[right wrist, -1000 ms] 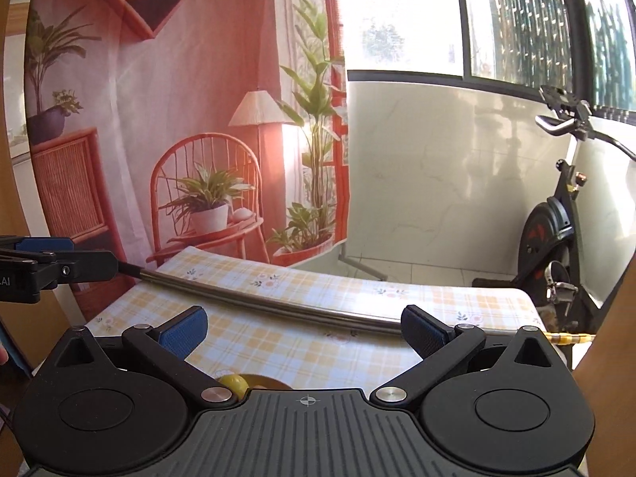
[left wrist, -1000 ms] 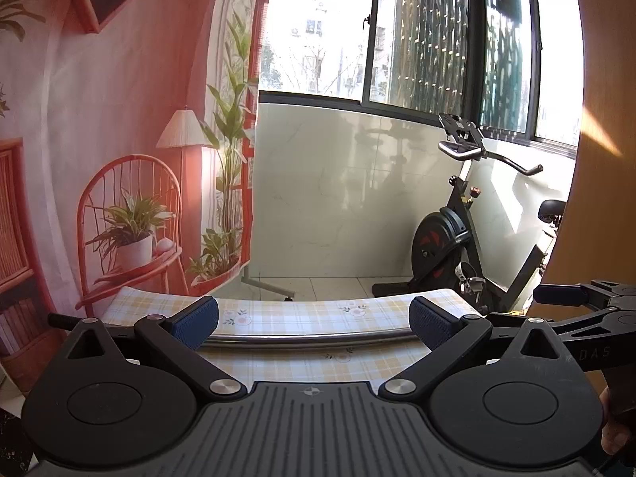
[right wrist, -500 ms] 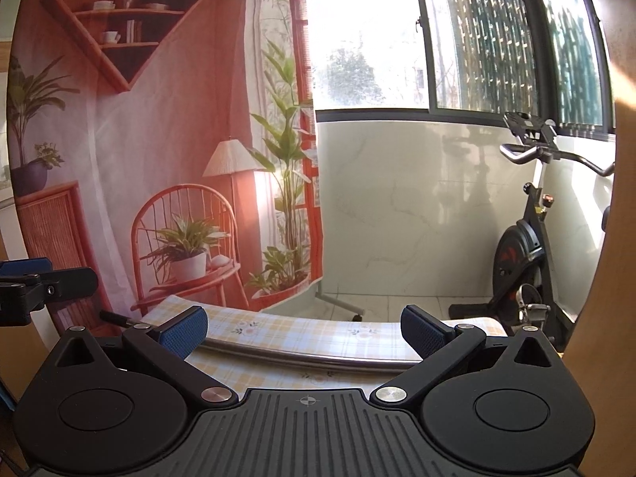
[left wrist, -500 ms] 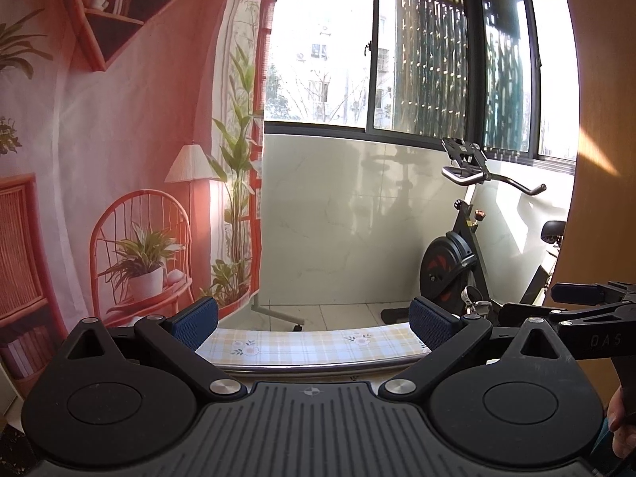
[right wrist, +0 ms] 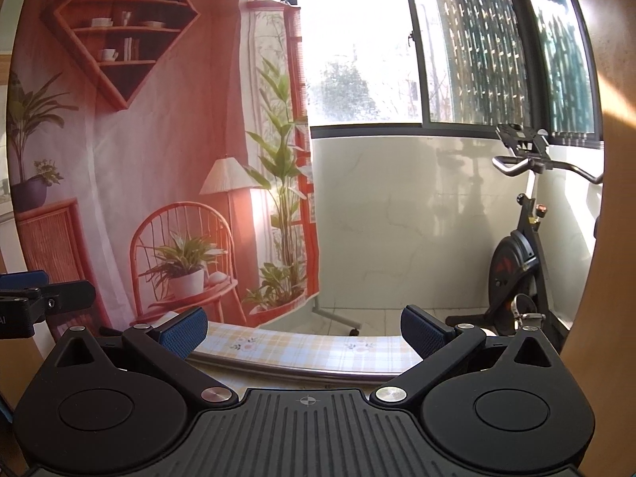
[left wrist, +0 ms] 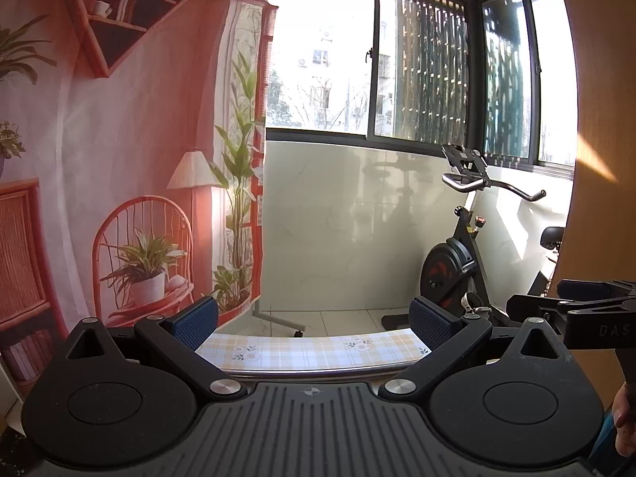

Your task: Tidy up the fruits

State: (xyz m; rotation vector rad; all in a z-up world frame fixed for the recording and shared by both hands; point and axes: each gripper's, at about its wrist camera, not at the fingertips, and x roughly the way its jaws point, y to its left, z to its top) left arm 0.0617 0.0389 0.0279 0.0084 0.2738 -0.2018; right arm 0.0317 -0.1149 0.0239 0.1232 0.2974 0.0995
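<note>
tabletop (left wrist: 314,351): pale yellow and white plaid cloth, small floral motifs; silver metal edge strip.
left gripper (left wrist: 314,318): black body and ribbed grey-black base; blue textured pads (left wrist: 196,318); silver pivot screws.
right gripper (right wrist: 304,328): black, same blue pads (right wrist: 423,332).
backdrop (right wrist: 139,159): printed coral-pink and white; red rattan chair, green potted plants, cream lampshade, red-brown shelf.
wall (left wrist: 349,230): off-white marble with faint grey veins.
window frame (left wrist: 377,141): dark grey.
exercise bike (left wrist: 457,270): black, red flywheel markings.
panel at right (left wrist: 596,79): tan wood tone.
</note>
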